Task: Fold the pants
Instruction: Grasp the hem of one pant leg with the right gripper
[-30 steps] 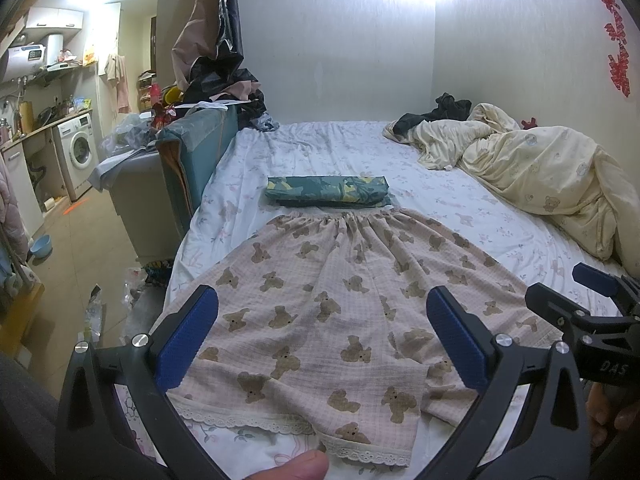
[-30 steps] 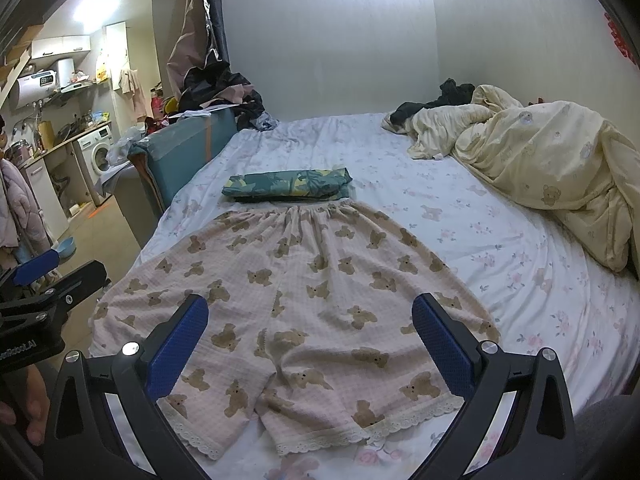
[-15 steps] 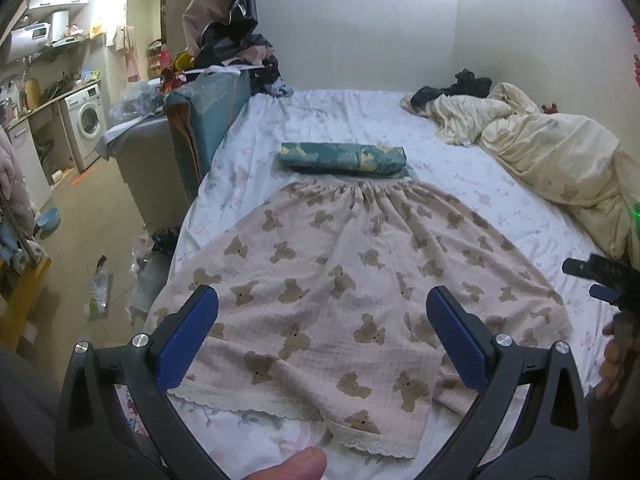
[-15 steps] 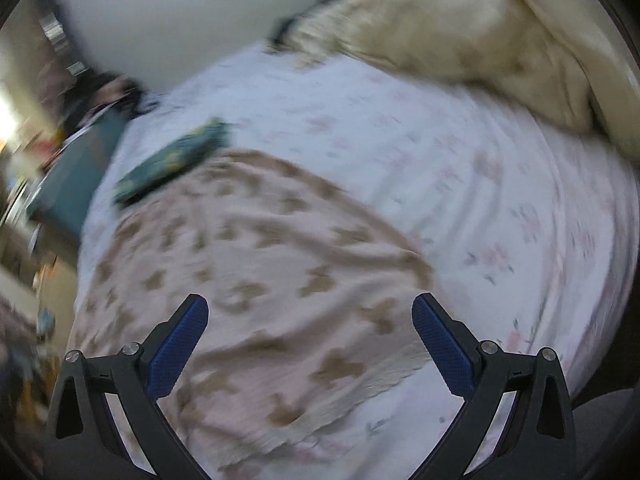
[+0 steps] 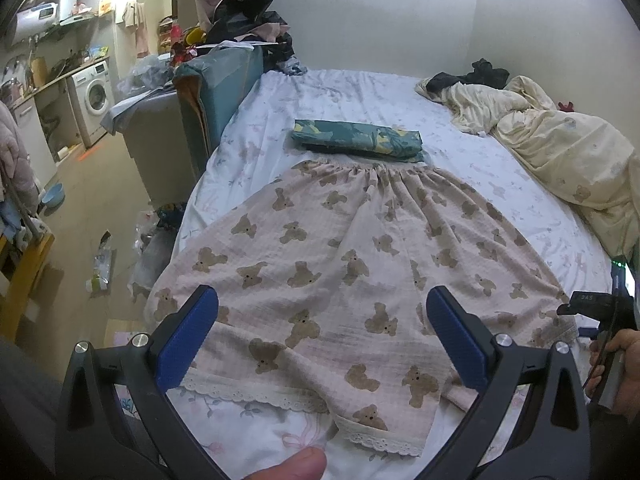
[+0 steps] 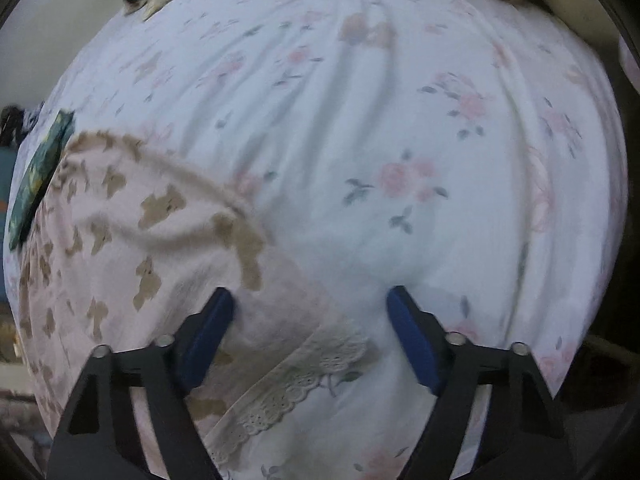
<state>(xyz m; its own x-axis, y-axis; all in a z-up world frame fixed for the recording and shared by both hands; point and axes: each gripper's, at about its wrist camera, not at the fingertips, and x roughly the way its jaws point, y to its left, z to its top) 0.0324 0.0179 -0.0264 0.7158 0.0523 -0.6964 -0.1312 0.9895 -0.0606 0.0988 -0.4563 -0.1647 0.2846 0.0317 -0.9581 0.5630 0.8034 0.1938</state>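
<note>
Pink pants with a brown bear print lie flat on the bed, waistband at the far end and lace hems toward me. My left gripper hovers open over the near left leg with nothing between its fingers. In the right wrist view, my right gripper points steeply down at the outer corner of the right leg. Its jaws are closing, and the corner with its lace hem lies between them; the pads do not press on it. The hand holding that gripper shows at the right edge of the left wrist view.
A folded green patterned cloth lies just beyond the waistband. A crumpled cream duvet fills the bed's right side. The floral sheet is bare to the right of the pants. A teal armchair and floor clutter stand left of the bed.
My right gripper swung down and rolled from a level view of the bed onto the right leg's hem corner, and its jaws narrowed. My left gripper tipped slightly lower.
</note>
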